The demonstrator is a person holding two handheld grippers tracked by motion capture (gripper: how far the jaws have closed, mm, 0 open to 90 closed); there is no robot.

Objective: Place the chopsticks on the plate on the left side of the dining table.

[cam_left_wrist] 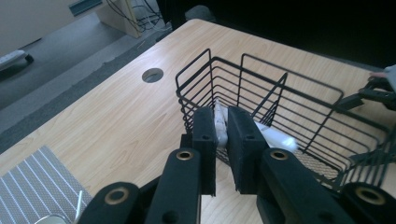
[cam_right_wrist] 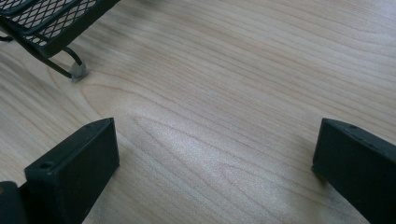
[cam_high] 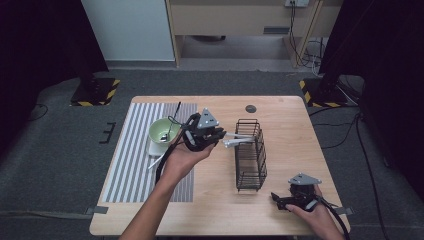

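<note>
Over the middle of the tabletop (cam_high: 215, 210) I hold my left hand-held gripper (cam_left_wrist: 222, 135) up in the air, pointing at the black wire basket (cam_high: 250, 155). Its two black jaws are squeezed nearly together, and they pinch a white spoon (cam_left_wrist: 275, 136) between them. I see the white of the spoon in the thin gap between the jaws. The far end of the spoon pokes over the rim and into the basket. From high up, two white ends (cam_high: 235, 140) stick out from the gripper toward the basket, so I cannot tell if I hold one spoon or two.

Behind my left hand sits a green bowl (cam_high: 162, 131) on a white plate (cam_high: 156, 148), and both rest on a striped mat (cam_high: 130, 165).

My right hand-held gripper (cam_high: 278, 200) rests low near the front right corner of the tabletop, well apart from the basket. Its jaws stand wide apart with bare wood between them. It holds nothing. One foot of the basket (cam_right_wrist: 78, 71) shows just ahead of it.
</note>
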